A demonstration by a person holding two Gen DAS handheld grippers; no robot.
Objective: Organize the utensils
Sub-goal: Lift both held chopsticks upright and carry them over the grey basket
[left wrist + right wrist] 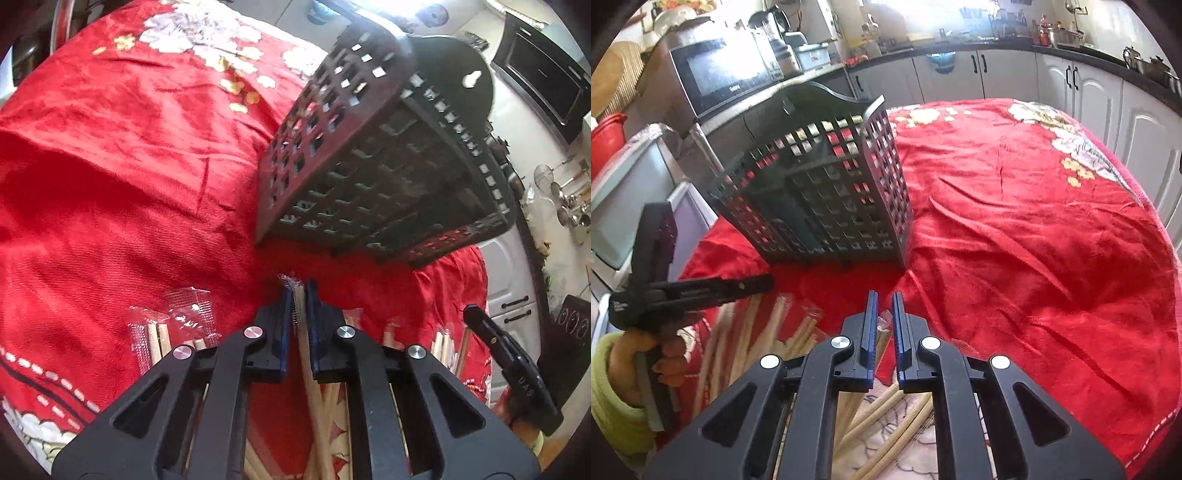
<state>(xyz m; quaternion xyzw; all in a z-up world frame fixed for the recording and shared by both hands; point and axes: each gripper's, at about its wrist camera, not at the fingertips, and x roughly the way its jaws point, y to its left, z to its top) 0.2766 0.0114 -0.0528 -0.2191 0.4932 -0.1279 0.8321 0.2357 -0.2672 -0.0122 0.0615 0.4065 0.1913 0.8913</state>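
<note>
Chopsticks [300, 325] half-hidden between left jaws

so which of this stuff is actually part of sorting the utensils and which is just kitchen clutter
Part of the job:
- wrapped chopsticks clamped in the left hand-held gripper
- right hand-held gripper, around a wrapped pair
- loose chopstick pile
- black lattice basket

Just lying about:
- microwave
- blender
- hanging ladles

1 black utensil basket [827, 192], 2 grippers, several wrapped chopstick pairs [768, 332], uncountable.
</note>
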